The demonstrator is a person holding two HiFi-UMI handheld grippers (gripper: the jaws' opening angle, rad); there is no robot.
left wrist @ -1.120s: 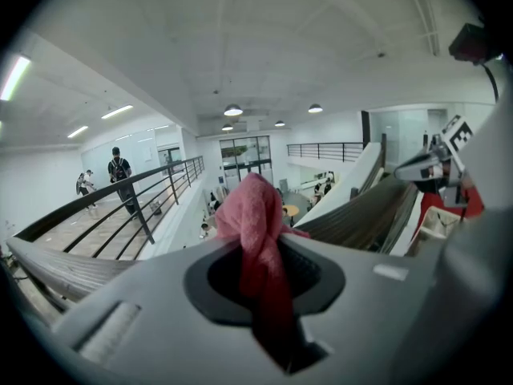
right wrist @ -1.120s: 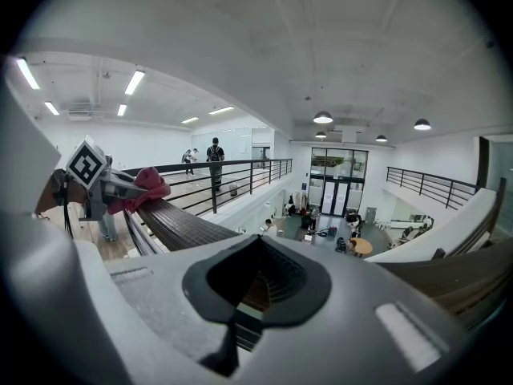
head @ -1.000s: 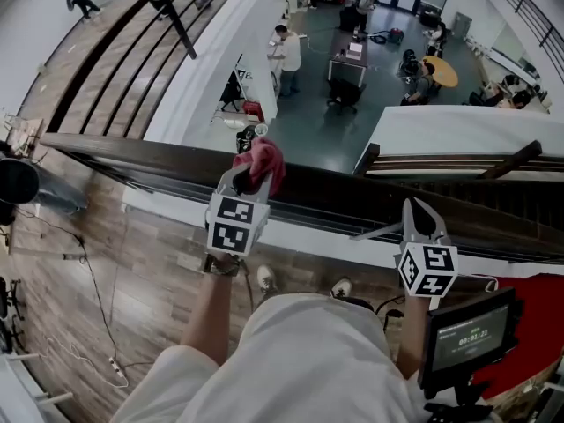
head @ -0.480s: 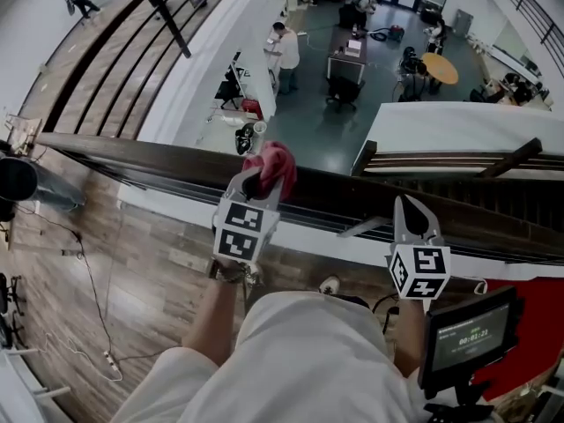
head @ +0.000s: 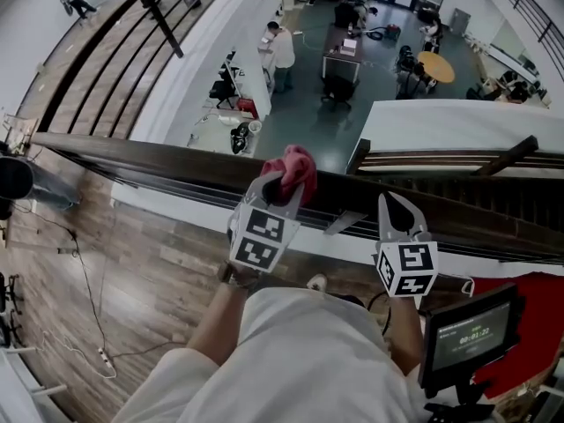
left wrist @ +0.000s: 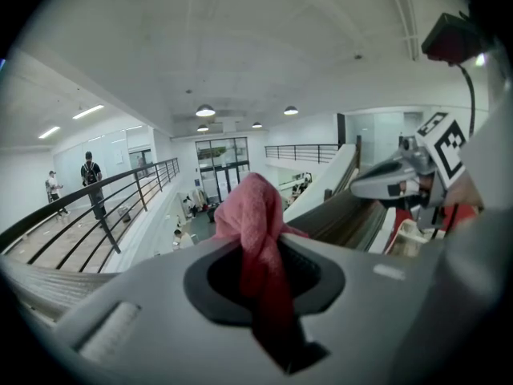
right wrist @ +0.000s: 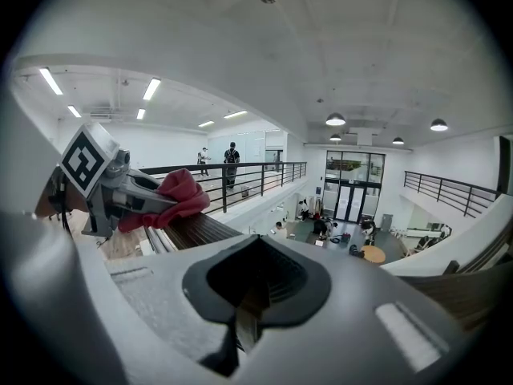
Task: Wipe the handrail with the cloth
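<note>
Slid rightward along the dark handrail since a second ago, with left gripper clamped on the pink cloth, bunched atop the rail. Drawn slightly left too with right gripper, pinched together on nothing, by the rail's near edge.

The left claw has slid the cloth rightward along the handrail.
</note>
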